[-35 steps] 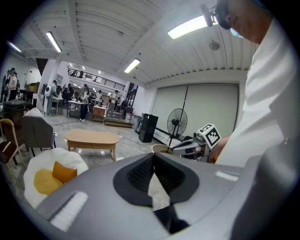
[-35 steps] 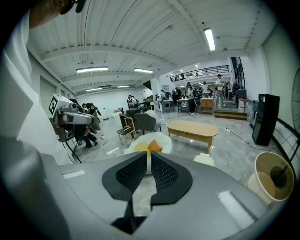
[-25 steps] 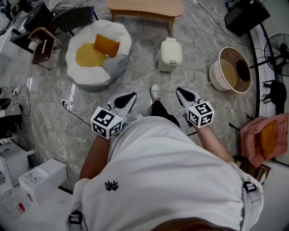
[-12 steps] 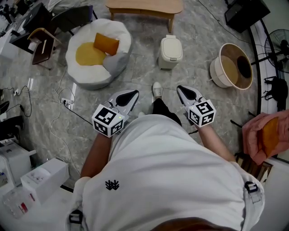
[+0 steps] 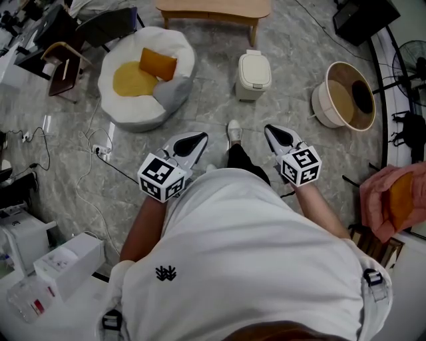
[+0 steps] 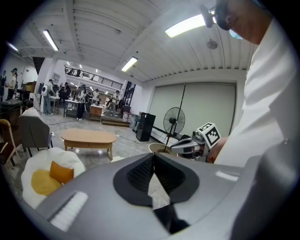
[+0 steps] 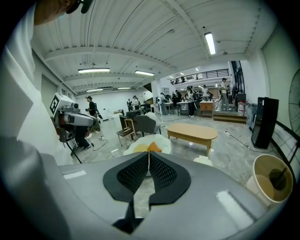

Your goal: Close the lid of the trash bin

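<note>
Trash bin (image 5: 253,74): where does it stand?

— On the floor, with the low wooden table (image 5: 214,9) just behind it. Its lid lies flat, so the inside is hidden.

— Any other container?

— A round tub (image 5: 326,110) to the right of the bin, tipped on its side, brown inside with a dark patch.

— And the tools?

— The left gripper (image 5: 198,138) and the right gripper (image 5: 269,129) are both well short of the bin. Each has its jaws pressed together at the tips, nothing between them, touching nothing.
</note>
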A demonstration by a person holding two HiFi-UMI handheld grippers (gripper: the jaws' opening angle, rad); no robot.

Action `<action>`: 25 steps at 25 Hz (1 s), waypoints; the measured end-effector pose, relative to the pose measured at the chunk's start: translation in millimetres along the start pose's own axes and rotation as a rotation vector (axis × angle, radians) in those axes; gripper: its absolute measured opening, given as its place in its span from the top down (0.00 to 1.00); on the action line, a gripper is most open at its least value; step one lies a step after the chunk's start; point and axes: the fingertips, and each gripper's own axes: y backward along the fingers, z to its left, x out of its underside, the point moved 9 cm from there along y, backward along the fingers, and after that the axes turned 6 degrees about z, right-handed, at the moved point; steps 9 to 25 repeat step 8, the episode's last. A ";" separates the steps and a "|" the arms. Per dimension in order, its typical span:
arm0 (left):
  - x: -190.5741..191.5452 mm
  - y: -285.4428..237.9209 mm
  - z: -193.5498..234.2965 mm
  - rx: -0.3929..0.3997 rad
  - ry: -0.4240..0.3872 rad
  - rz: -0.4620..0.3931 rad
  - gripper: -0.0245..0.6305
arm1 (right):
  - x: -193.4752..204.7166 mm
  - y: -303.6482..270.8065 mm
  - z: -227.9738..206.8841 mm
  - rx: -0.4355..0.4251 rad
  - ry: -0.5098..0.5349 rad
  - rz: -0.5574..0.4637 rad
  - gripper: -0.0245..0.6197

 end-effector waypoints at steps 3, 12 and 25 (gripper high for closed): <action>-0.9 -1.3 2.7 0.003 0.002 0.002 0.87 | -3.2 -3.8 -2.5 0.000 0.005 0.004 0.95; -4.3 -10.1 14.7 -0.007 0.010 0.007 0.87 | -10.4 -13.9 -14.1 -0.005 0.008 0.001 0.95; -4.3 -10.1 14.7 -0.007 0.010 0.007 0.87 | -10.4 -13.9 -14.1 -0.005 0.008 0.001 0.95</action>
